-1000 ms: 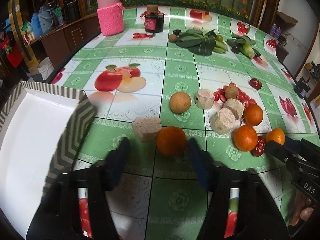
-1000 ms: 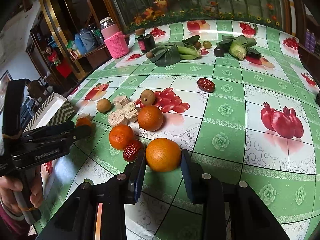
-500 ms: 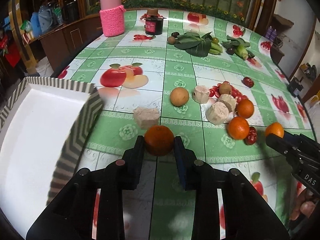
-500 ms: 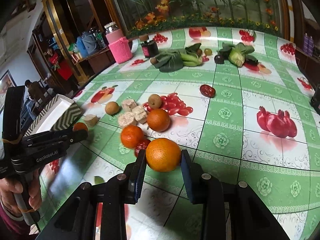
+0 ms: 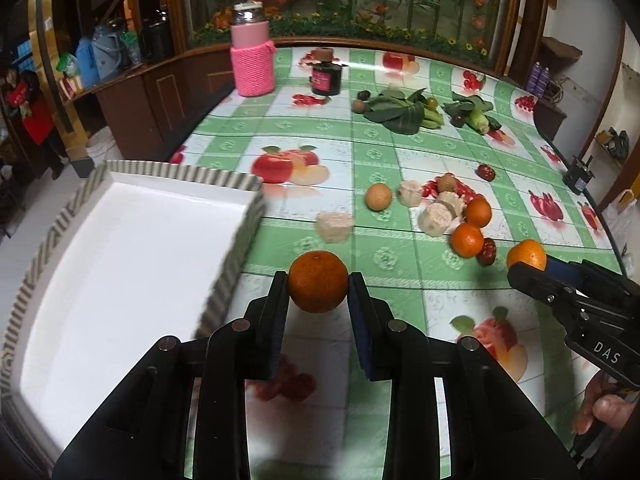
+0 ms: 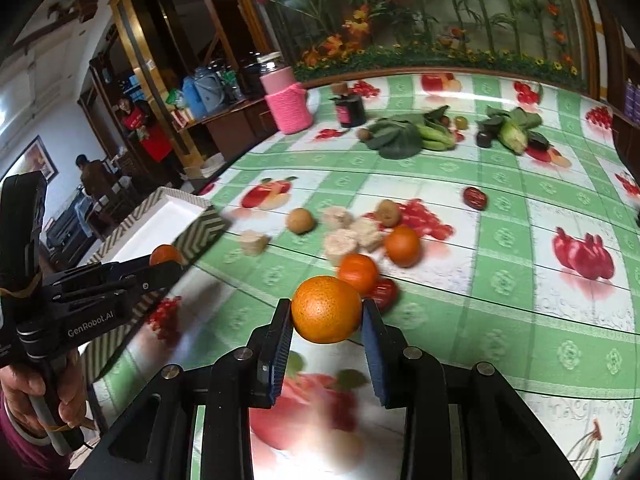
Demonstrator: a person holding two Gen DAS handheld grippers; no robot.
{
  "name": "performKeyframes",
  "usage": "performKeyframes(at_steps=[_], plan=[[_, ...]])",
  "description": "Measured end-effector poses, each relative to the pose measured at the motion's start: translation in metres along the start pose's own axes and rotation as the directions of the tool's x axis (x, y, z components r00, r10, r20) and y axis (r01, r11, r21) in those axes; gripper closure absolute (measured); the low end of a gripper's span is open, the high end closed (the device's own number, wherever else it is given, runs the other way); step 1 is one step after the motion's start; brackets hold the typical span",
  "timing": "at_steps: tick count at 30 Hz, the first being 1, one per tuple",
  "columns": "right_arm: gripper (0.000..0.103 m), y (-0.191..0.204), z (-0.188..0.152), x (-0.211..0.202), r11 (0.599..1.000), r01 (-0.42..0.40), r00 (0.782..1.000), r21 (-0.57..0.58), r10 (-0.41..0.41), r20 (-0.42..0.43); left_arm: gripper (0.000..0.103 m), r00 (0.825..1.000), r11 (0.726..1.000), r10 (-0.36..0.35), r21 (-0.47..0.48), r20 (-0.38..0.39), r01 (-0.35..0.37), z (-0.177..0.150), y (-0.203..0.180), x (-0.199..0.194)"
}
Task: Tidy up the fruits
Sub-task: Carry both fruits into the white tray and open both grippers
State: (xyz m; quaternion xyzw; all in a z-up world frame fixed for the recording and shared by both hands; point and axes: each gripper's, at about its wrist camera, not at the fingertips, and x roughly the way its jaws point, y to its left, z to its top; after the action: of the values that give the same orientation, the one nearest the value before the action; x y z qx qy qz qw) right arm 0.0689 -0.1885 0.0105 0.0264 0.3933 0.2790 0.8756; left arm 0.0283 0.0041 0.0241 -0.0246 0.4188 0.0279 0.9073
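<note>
The left claw (image 5: pixel 318 292) is clamped on a dark orange tangerine (image 5: pixel 318 286), lifted off the worktop (image 5: pixel 400 152) just right of the empty white tray (image 5: pixel 132 256) with its zigzag rim. The right claw (image 6: pixel 326 320) grips a paler, dimpled orange (image 6: pixel 326 309), also off the worktop.

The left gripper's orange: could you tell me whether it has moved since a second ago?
Yes. The orange, then on the cloth beside the beige block, is now clamped and lifted, nearer the tray.

Pink knitted jar (image 5: pixel 252 60), dark jar (image 5: pixel 325 77), leafy greens (image 5: pixel 396 110)
</note>
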Motion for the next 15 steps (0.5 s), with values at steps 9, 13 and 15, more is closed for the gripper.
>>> performKeyframes(at_steps=[9, 13, 15], plan=[[0.070, 0.048, 0.011, 0.010, 0.996, -0.063, 0.998, -0.060, 0.063, -0.001, 0.074, 0.997, 0.997, 0.067, -0.027, 0.041, -0.066, -0.003, 0.029, -0.028], [0.070, 0.071, 0.017, 0.016, 0.991, -0.089, 0.996, -0.100, 0.090, -0.004, 0.074, 0.992, 0.993, 0.111, -0.046, 0.062, -0.108, -0.002, 0.047, -0.040], [0.070, 0.083, 0.022, 0.020, 0.987, -0.106, 0.994, -0.118, 0.106, -0.007, 0.074, 0.987, 0.989, 0.140, -0.053, 0.073, -0.137, 0.000, 0.058, -0.046]])
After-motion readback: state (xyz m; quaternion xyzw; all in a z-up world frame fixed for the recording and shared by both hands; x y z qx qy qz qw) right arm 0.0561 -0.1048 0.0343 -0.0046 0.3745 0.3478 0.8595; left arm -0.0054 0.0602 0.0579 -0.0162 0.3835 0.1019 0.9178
